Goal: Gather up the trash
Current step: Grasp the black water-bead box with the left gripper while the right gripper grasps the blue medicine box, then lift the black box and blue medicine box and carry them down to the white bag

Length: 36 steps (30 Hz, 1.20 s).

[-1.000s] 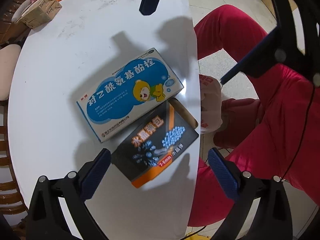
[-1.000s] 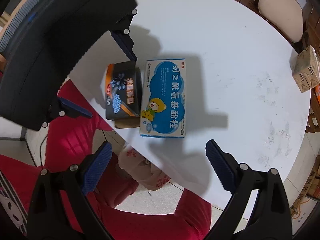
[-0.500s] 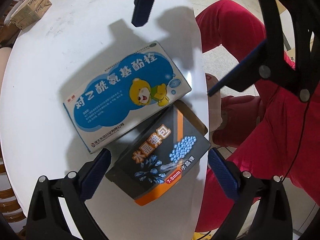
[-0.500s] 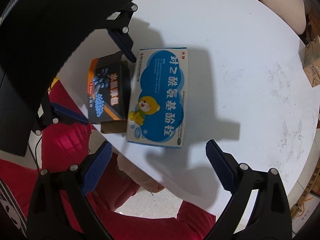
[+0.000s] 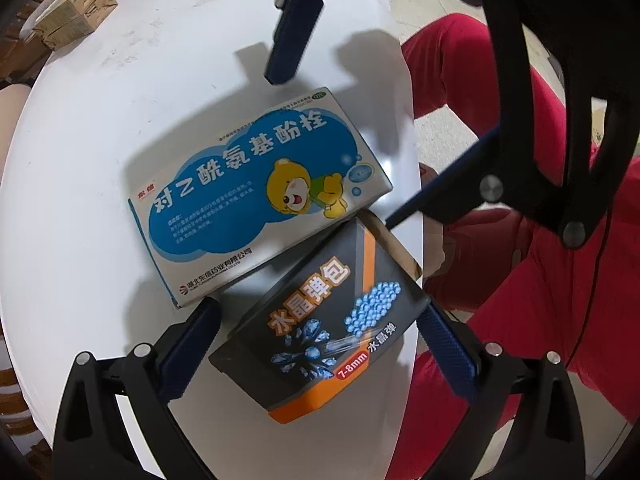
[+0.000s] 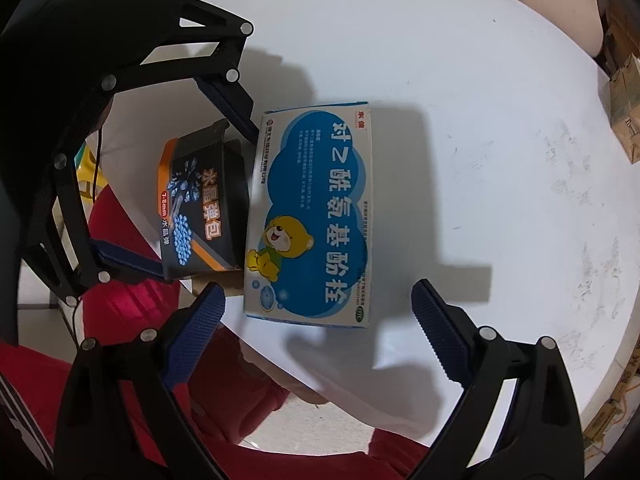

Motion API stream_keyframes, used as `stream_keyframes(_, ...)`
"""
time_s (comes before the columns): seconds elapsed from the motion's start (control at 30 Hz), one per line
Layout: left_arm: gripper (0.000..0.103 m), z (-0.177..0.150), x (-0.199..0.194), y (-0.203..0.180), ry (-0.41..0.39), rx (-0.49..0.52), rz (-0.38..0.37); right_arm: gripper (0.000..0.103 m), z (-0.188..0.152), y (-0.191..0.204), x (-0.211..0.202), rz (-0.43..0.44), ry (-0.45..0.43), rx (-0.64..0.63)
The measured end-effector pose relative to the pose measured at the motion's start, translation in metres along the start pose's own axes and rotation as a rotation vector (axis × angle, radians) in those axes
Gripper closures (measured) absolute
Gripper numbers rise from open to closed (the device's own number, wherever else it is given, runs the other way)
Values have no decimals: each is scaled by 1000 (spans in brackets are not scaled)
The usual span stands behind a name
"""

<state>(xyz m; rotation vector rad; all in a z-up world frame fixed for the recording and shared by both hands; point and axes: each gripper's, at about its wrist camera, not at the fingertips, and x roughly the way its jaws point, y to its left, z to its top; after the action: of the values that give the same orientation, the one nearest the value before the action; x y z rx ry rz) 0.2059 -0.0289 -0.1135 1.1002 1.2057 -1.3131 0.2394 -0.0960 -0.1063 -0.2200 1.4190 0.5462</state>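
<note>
Straddling a glossy black-and-orange cardboard box (image 5: 320,340), the left gripper (image 5: 316,344) is spread wide, nothing clamped; the right gripper (image 6: 316,332) is splayed too, over a white desk (image 6: 480,160).

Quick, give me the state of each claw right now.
Left claw: open, straddling the black box, not gripping.
Right claw: open, empty, over the blue box.

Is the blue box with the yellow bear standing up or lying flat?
Lying flat. The blue bear box rests on its broad back on the white table, its printed front facing up, right beside the black box.
</note>
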Motion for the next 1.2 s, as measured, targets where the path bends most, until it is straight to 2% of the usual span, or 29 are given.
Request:
stream_keyframes(0.1, 8, -4, 0, -2, -26, -15, 17, 12, 6, -8, 1, -18, -21, 8)
stream_keyframes(0.17, 8, -6, 0, -2, -37, -25, 28, 17, 8, -7, -1, -45, -31, 12)
stream_keyframes(0.27, 9, -6, 0, -2, -40, -43, 46, 26, 10, -7, -3, -74, -33, 15)
stream_keyframes(0.33, 14, -4, -1, -3, -42, -49, 64, 40, 8, -8, -3, -94, -35, 15)
stream_keyframes(0.5, 22, -1, -5, -4, -52, -85, 90, 40, 6, -13, -4, -80, -37, 35)
stream_keyframes(0.63, 22, -2, -5, -3, -62, -159, 99, 41, 7, -18, -7, -53, -40, 65)
stream_keyframes(0.77, 22, -11, -9, 8, -98, -284, 130, 41, -1, -32, -8, -61, -53, 105)
stream_keyframes(0.93, 22, -25, -17, 32, -141, -475, 235, 41, -7, -46, -19, -80, -93, 165)
stream_keyframes(1.1, 22, -31, -24, 40, -169, -583, 306, 41, -10, -51, -24, -100, -127, 177)
stream_keyframes(1.2, 22, -31, -19, 34, -175, -632, 322, 41, -10, -46, -20, -106, -138, 185)
